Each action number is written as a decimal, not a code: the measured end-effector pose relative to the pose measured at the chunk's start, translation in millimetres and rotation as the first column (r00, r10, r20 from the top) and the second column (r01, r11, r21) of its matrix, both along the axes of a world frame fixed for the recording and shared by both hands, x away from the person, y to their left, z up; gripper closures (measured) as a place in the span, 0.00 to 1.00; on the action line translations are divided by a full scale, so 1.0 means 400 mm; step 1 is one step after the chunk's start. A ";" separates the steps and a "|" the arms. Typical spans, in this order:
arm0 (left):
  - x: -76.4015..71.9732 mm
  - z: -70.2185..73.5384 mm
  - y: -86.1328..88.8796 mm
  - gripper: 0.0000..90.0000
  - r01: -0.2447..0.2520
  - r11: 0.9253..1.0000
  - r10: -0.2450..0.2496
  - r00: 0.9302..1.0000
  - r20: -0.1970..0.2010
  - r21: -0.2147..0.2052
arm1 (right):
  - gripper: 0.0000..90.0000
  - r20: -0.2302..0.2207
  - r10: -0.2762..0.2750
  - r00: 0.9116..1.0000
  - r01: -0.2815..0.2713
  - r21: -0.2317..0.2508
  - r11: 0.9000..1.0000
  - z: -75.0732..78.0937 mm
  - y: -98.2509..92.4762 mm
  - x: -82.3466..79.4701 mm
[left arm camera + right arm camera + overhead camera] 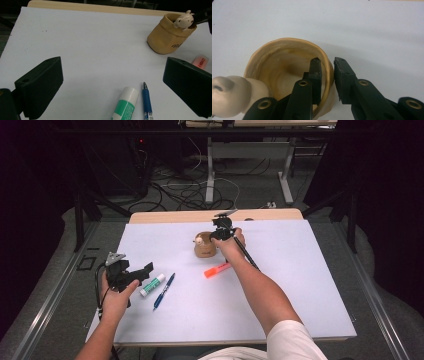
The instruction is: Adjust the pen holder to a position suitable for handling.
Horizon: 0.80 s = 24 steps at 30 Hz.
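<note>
A tan cup [204, 249] with a small cream bear figure [199, 240] on its rim stands at the far middle of the white sheet. My right gripper [215, 237] reaches down onto it. In the right gripper view, one jaw is inside the cup [287, 47] and the other outside, so the right gripper [327, 62] is shut on the cup's wall, beside the bear [229, 96]. My left gripper [145, 276] rests open at the near left. Its jaws stand wide apart [112, 67] over bare sheet, just behind a glue stick [125, 105] and a blue pen [147, 102].
An orange highlighter [216, 270] lies near the right forearm. The glue stick [152, 285] and pen [164, 291] lie side by side right of the left hand. The white sheet [300, 285] covers a wooden table whose far edge [175, 216] shows. Cables and desk legs lie beyond.
</note>
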<state>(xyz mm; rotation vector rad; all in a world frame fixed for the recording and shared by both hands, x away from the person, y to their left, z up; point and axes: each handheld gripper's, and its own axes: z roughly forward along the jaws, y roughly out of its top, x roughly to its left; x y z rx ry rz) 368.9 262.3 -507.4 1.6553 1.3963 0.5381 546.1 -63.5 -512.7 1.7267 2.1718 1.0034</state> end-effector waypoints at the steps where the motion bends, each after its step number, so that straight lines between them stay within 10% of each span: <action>1: 0.000 0.000 0.000 0.03 0.000 1.000 0.000 1.000 0.000 0.000 | 0.85 0.006 0.001 1.000 -0.001 -0.008 1.000 0.000 0.002 0.000; 24: 0.001 0.000 0.000 0.03 0.001 1.000 -0.001 1.000 -0.002 0.002 | 0.89 -0.020 -0.049 0.999 0.048 -0.069 0.996 0.043 -0.031 -0.011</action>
